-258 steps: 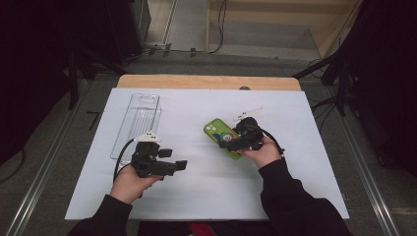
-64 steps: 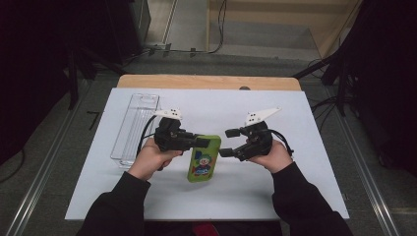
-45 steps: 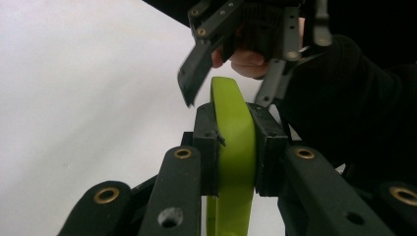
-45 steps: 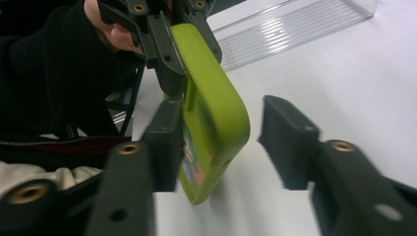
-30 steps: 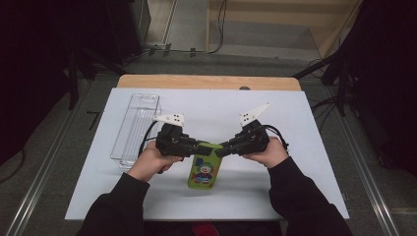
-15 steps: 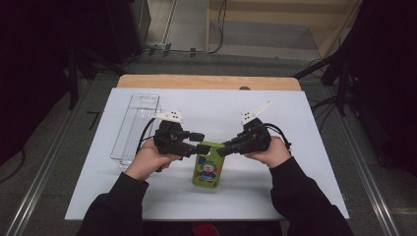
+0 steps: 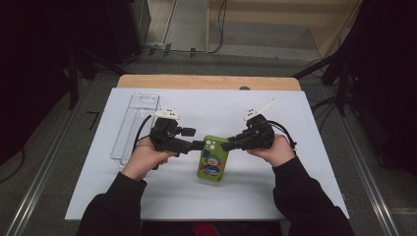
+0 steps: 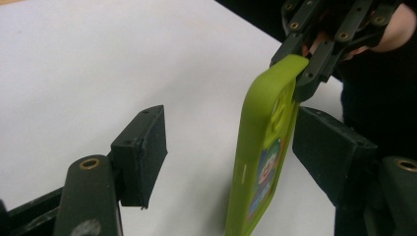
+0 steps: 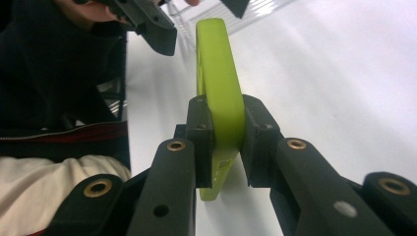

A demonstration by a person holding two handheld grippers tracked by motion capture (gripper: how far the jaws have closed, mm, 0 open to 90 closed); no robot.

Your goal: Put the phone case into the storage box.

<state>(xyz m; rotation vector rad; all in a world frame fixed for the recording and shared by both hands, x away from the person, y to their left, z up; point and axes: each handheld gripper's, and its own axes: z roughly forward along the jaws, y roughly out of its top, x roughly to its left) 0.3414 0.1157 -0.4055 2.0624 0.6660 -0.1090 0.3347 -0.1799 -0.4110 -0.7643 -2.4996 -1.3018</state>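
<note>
In the left gripper view the green phone case [image 8: 263, 147] runs off the bottom edge, its printed picture too foreshortened to make out; in the right gripper view its near corner sits hidden between the jaws of the right gripper [image 9: 221, 147]; the clear tray [image 9: 187, 24] is cut by the top edge.

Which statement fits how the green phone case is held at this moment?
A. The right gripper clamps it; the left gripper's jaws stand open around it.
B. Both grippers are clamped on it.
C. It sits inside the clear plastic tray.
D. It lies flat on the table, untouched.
A: the right gripper has both pads pressed on the green phone case, while the left gripper shows a wide gap beside one face of the case.
</note>
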